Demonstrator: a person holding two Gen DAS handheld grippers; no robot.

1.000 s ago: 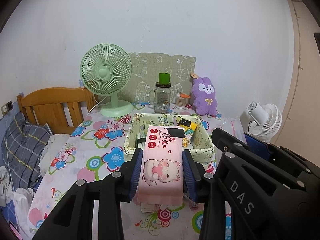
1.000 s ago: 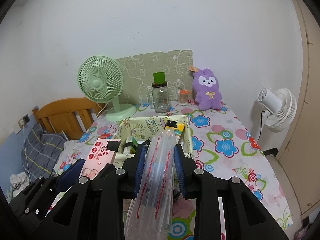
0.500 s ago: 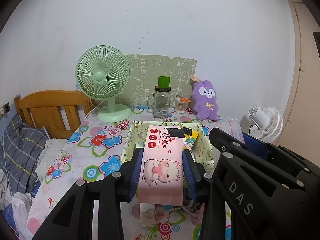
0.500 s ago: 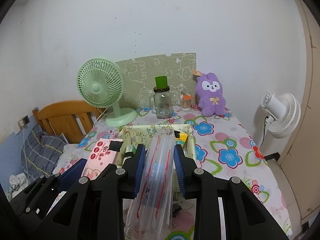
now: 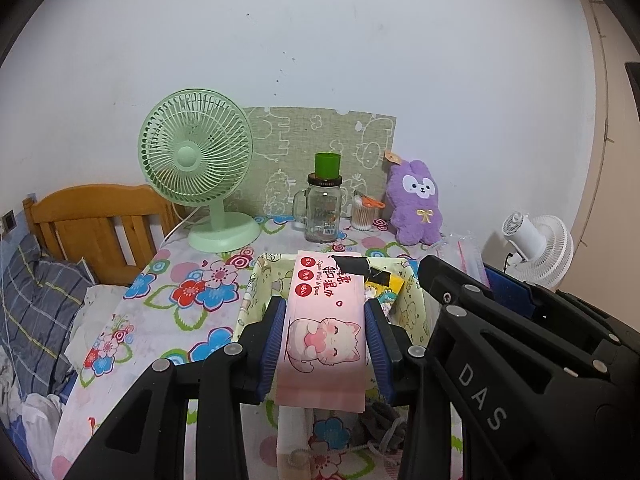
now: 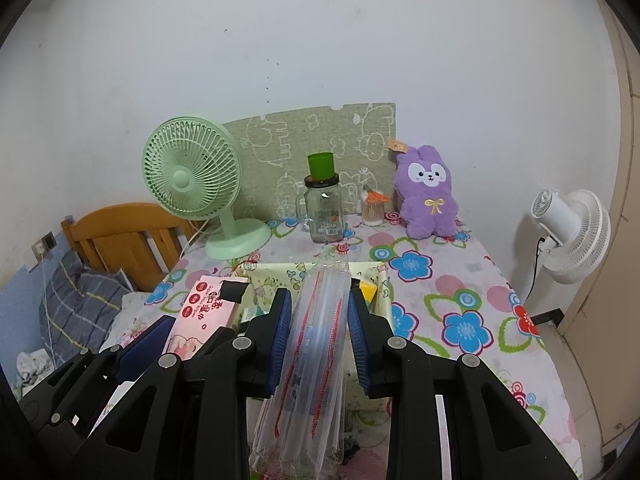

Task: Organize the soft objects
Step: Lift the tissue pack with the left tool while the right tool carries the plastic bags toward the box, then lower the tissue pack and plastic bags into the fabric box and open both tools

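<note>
My left gripper [image 5: 325,330] clamps the pink wipes pack [image 5: 326,320], long axis pointing straight ahead, its far end over the yellow-green fabric bin [image 5: 256,280]. My right gripper [image 6: 318,334] pinches a clear bag bundle [image 6: 316,344] above the bin's near edge. I judge both need lowering.

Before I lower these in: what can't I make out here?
- Fabric bin floor: left wrist view, wet wipes pack covers it.
- Bin's near side: right wrist view, clear zip bags hide it.
- Grey corded item: left wrist view, mostly behind the gripper.
</note>
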